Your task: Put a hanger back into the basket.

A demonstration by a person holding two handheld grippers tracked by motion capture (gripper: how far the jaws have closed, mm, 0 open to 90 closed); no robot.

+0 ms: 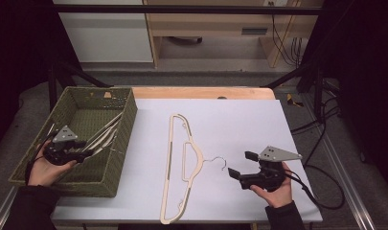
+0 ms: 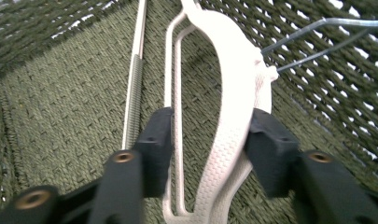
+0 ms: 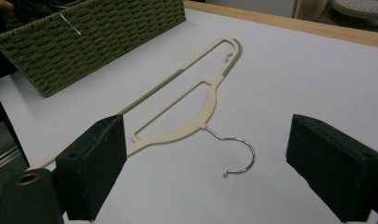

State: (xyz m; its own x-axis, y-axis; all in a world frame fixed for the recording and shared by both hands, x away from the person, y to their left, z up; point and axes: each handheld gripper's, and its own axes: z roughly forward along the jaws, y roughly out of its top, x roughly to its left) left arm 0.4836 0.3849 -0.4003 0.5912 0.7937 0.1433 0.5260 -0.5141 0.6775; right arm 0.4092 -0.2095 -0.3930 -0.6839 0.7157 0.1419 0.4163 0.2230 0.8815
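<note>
- Inside the green woven basket (image 1: 120, 139), a cream plastic hanger (image 2: 233, 116) lies on the weave between the left gripper's (image 1: 81, 154) parted jaws; whether the pads press it cannot be told.
- Right gripper (image 1: 239, 165) hovers spread near a second cream hanger (image 1: 179, 167) on the white tabletop (image 1: 239, 120).
- Risk: the wire hook (image 2: 317, 35) may snag the basket wall.
- No legible markings.

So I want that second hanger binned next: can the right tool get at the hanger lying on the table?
Probably yes: the right tool is open, pointing at the hanger, with bare table between.
</note>
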